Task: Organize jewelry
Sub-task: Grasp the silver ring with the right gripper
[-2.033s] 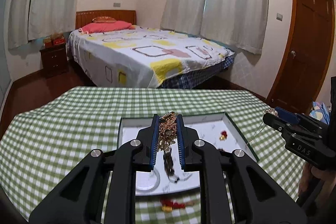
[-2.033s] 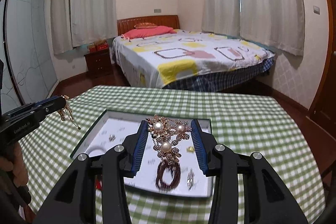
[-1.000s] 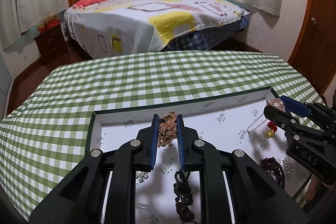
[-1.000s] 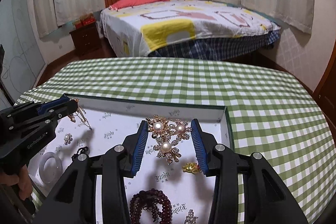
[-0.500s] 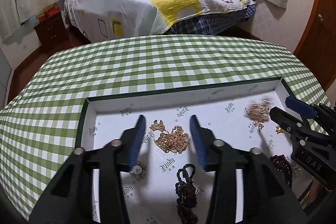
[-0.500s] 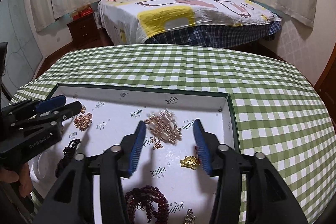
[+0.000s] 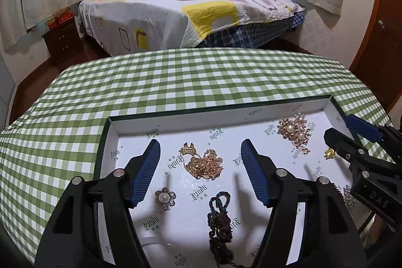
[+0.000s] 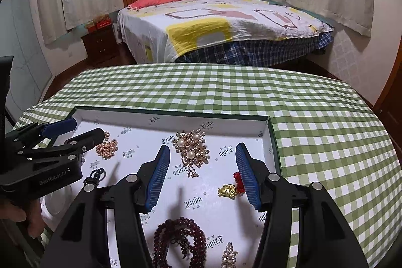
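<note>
A white tray (image 7: 108, 132) with a dark green rim lies on the checked tablecloth. My left gripper (image 7: 199, 143) hovers over its left part, jaws opening, and the gold chain (image 7: 204, 165) lies loose on the tray floor between the fingers without touching the pads. My right gripper (image 8: 203, 147) hovers over the tray's right part (image 8: 272, 142), jaws also opening. The pearl brooch (image 8: 192, 146) rests on the floor between them, free of the pads. Each view shows the other gripper at its side: the right (image 7: 338, 126), the left (image 8: 86, 128).
More jewelry lies in the tray: a small pearl flower (image 7: 164, 197), a dark cord bracelet (image 7: 219, 217), a gold charm with red thread (image 8: 227, 190), a dark red bead bracelet (image 8: 179, 240) and a white bangle (image 8: 56, 200). A bed stands beyond the table.
Both grippers came down over the tray and opened. The gold chain dropped from the left one and the pearl brooch from the right; both now lie on the tray floor.
</note>
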Motion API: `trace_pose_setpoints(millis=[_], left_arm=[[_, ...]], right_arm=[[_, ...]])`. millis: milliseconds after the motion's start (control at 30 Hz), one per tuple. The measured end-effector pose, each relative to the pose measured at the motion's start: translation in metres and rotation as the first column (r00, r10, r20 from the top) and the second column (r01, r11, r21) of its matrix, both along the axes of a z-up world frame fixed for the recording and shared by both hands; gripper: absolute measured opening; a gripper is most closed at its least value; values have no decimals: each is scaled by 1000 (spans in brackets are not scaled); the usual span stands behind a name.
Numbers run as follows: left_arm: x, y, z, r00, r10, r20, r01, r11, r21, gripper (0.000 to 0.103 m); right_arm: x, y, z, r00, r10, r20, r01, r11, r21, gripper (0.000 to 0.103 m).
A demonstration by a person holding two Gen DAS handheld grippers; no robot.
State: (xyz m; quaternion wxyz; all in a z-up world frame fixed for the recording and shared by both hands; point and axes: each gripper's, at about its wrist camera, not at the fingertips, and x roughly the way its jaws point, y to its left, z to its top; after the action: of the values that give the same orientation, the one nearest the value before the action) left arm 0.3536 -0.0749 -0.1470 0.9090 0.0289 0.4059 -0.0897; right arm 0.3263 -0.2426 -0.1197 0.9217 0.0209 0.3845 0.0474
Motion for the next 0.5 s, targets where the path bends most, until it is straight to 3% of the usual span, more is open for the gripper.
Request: trace_pose_setpoints(millis=[333,500], left_arm=[[-14,0,10,999,-2,35,1,1000,8,65],[-33,7,23,997,16,75,-15,1000,-23,65]], right_arm=[[-9,3,5,1000,-3,21,3,1000,0,54],[-23,6,13,999,-3,43,3,1000,15,54]])
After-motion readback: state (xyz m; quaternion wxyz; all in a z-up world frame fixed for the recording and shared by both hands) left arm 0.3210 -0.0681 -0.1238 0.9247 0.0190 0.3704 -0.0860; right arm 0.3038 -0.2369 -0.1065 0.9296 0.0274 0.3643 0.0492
